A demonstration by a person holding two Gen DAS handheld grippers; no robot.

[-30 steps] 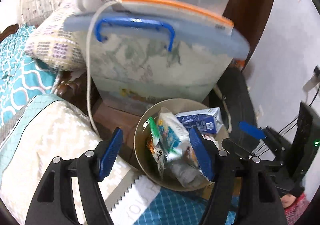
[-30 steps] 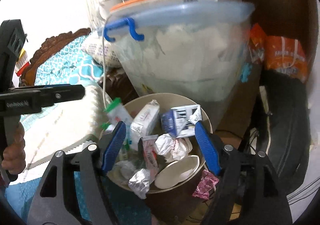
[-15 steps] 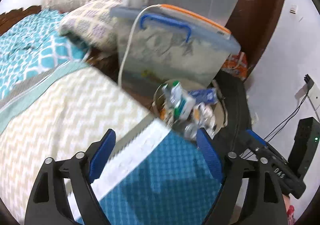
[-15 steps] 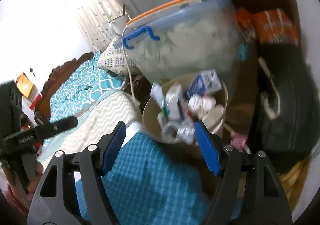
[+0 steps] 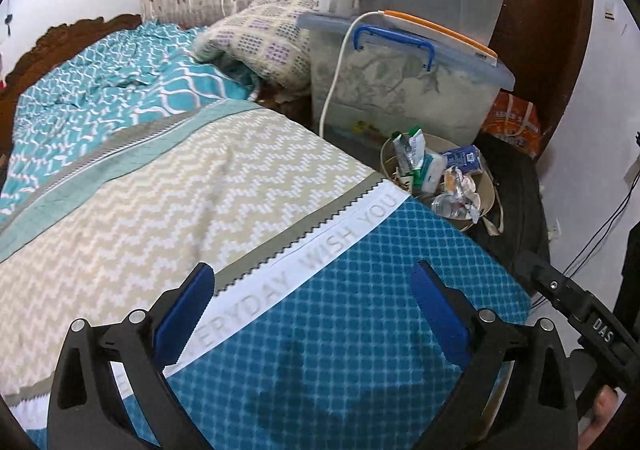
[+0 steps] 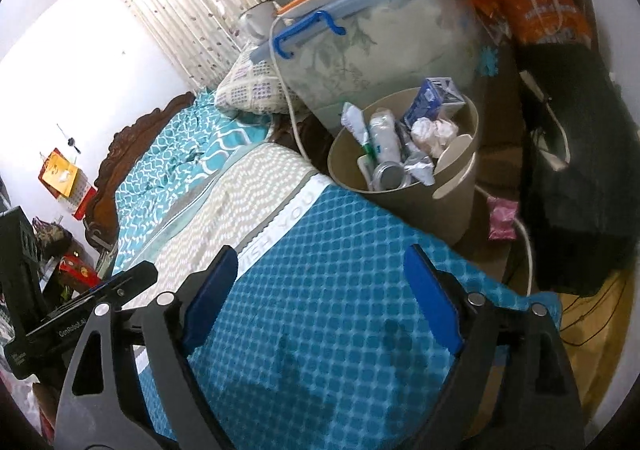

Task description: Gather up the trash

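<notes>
We see the left gripper (image 5: 308, 310) at the bottom of the left wrist view with its jaws spread wide and opening further, nothing between the blue pads (image 5: 188, 310) except the bedspread (image 5: 340, 330) lying below them. It grasps nothing and touches nothing that we can make out. The right gripper (image 6: 316, 298) sits at the bottom of the right wrist view in the same way: its jaws are opening, released, with only the blue checked cloth showing in the gap.

Moving outward, the bedspread carries a white band with grey lettering (image 5: 320, 254) running diagonally up toward the centre right, and beyond it a beige zigzag panel (image 5: 180, 189) fills the middle left of the frame. Past the far edge of the bed, right of centre, stands the trash bin (image 5: 490, 185), a beige round tub well apart from both grippers. It is heaped with trash (image 5: 436, 177): wrappers, a blue and white carton, crumpled paper and a crushed clear bottle. In the right wrist view the same bin (image 6: 420, 201) appears above centre, with a pink wrapper (image 6: 502, 217) lying on the floor just beside it to the right.

Behind the bin, a clear storage box (image 5: 404, 89) with a blue handle stands in the upper right, a white cable (image 5: 336, 61) draped down its front. A patterned pillow (image 5: 260, 41) leans beside it at upper centre.
</notes>
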